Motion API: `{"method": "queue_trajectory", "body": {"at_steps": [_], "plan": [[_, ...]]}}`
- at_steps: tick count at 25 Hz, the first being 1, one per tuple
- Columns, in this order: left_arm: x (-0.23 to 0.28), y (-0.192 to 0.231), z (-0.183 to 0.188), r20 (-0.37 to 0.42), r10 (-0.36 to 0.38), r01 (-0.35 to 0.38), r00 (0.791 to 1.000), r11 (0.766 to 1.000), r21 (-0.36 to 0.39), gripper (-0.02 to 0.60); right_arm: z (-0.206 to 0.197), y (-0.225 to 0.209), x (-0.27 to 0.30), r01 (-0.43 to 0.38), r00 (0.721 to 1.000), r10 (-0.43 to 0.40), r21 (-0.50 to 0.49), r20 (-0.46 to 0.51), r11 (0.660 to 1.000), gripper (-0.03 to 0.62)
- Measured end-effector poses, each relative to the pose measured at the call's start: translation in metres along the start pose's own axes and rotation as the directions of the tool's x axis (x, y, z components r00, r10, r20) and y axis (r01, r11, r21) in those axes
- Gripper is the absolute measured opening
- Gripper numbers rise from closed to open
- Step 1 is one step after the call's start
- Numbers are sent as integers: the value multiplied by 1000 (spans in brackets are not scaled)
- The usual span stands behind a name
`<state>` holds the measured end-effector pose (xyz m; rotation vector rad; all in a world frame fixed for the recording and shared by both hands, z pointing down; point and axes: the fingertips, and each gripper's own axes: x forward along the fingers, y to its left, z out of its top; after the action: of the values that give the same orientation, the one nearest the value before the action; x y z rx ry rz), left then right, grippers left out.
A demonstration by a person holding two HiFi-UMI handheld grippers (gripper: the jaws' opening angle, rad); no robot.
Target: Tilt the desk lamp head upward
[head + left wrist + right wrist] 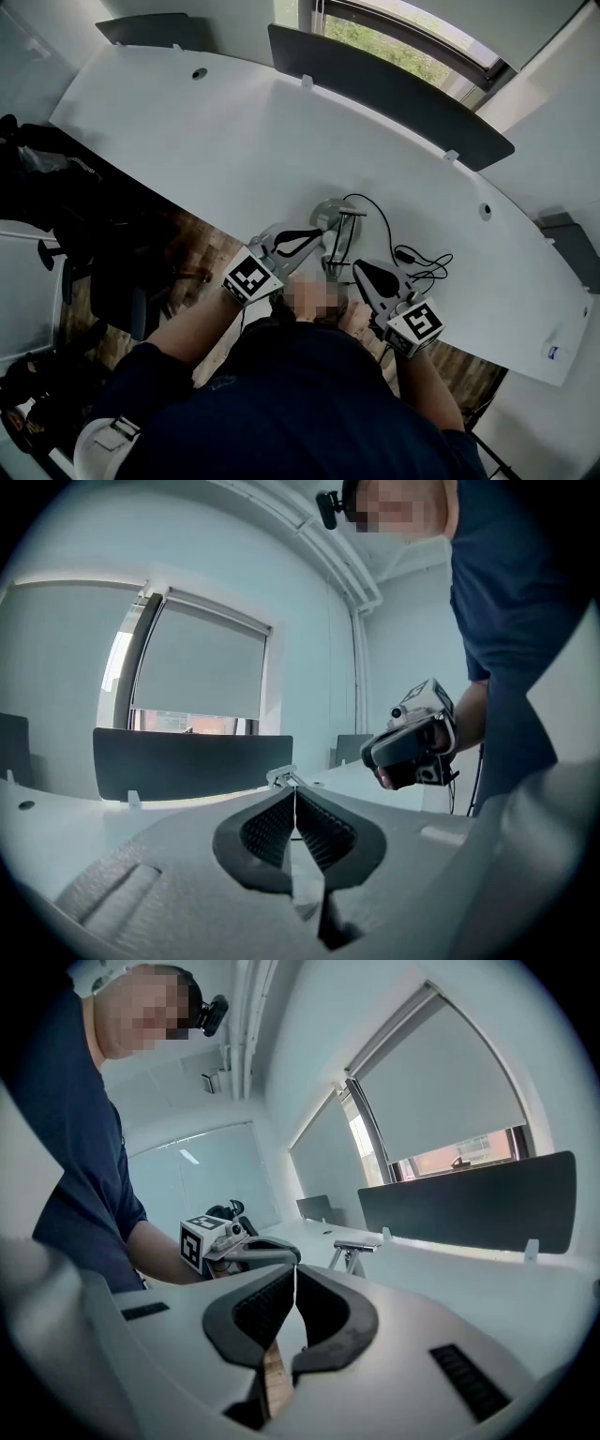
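Dark blue shirt point(309, 403) on the person fills the bottom of the head view, with both forearms reaching toward the near edge of the white desk point(187, 122). At far left a black office chair point(103, 253) stands on the wooden floor point(202, 248) beside the desk. Next comes the left gripper point(314, 236), jaws pressed together with nothing between them, its tip pointing at the desk lamp point(335, 230) and close beside it; whether they touch cannot be told. That lamp stands on the desk near the front edge, between the two grippers, its round base point(328, 212) on the side away from the person and its thin metal frame reaching back toward them. Right of it, the right gripper point(361, 269) is likewise closed and empty, its tip near the lamp's nearer end. A black cable point(412, 255) loops over the desk further right, and a dark divider panel point(394, 89) runs along the desk's far edge
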<state>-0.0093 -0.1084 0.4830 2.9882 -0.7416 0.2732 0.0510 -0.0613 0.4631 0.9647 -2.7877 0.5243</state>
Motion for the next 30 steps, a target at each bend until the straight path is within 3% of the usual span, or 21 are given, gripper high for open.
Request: {"method": "queue_trajectory", "body": {"at_steps": [7, 18, 21, 26, 30], "plan": [[26, 11, -39, -88, -59, 64, 994, 996, 60, 14, -16, -27, 5, 23, 998, -21, 38, -52, 999, 16], [63, 25, -72, -161, -154, 172, 975, 979, 109, 105, -40, -45, 24, -8, 991, 19, 80, -131, 997, 121], [71, 22, -72, -165, -215, 238, 963, 962, 137, 124, -46, -46, 29, -50, 986, 61, 77, -157, 996, 145], [79, 18, -69, -179, -323, 356, 929, 913, 199, 131, -56, -46, 32, -119, 971, 135, 92, -195, 989, 176], [82, 14, -69, -162, -381, 410, 910, 884, 224, 138, -61, -42, 37, -177, 955, 193, 91, -224, 980, 176]]}}
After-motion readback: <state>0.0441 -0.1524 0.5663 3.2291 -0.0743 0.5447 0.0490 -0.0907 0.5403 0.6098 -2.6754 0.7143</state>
